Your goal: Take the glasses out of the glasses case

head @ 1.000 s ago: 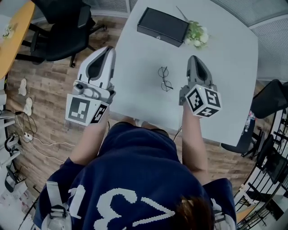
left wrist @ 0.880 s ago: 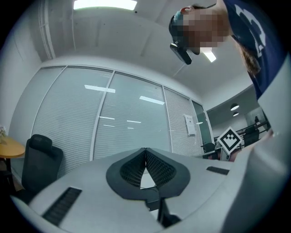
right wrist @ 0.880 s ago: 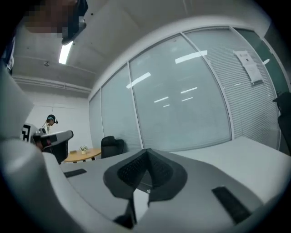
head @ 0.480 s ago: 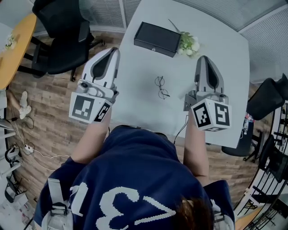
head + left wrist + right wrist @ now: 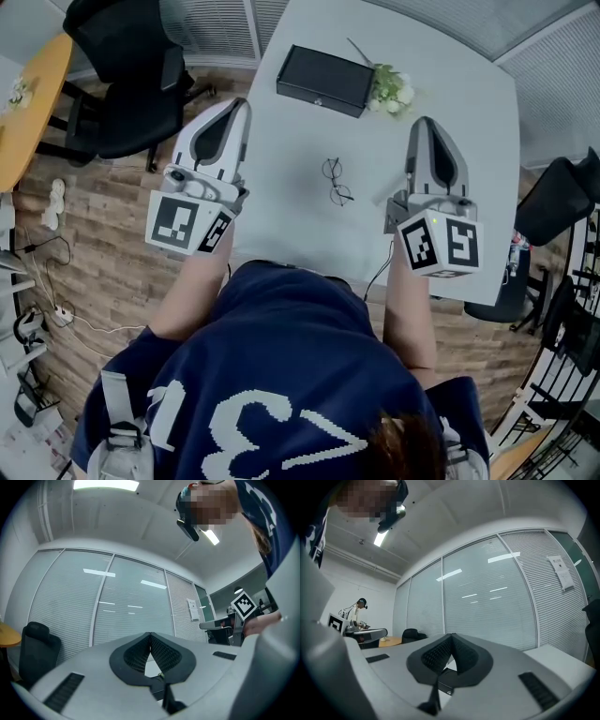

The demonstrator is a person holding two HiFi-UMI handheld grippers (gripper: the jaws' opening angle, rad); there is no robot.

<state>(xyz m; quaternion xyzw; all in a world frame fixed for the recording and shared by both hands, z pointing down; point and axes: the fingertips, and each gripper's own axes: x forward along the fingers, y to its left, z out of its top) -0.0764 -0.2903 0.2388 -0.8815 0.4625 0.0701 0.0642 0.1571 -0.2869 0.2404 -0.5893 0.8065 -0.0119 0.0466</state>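
A pair of thin-rimmed glasses (image 5: 336,182) lies folded on the white table (image 5: 469,112), out in the open between my two grippers. The black glasses case (image 5: 325,81) sits shut at the table's far edge. My left gripper (image 5: 234,103) hovers over the table's left edge, left of the glasses, shut and empty. In the left gripper view its fingertips (image 5: 150,633) meet. My right gripper (image 5: 427,122) is held up to the right of the glasses, also shut on nothing. Its fingertips (image 5: 451,634) touch in the right gripper view, with the case (image 5: 446,683) dark behind them.
A small bunch of flowers (image 5: 392,89) lies right of the case. A black office chair (image 5: 131,75) stands left of the table, another dark chair (image 5: 553,202) to its right. A wooden desk (image 5: 28,94) and floor cables (image 5: 47,253) are at far left.
My right gripper has risen away from the glasses and now looks larger and further right. The left gripper has barely shifted. The glasses stay on the table.
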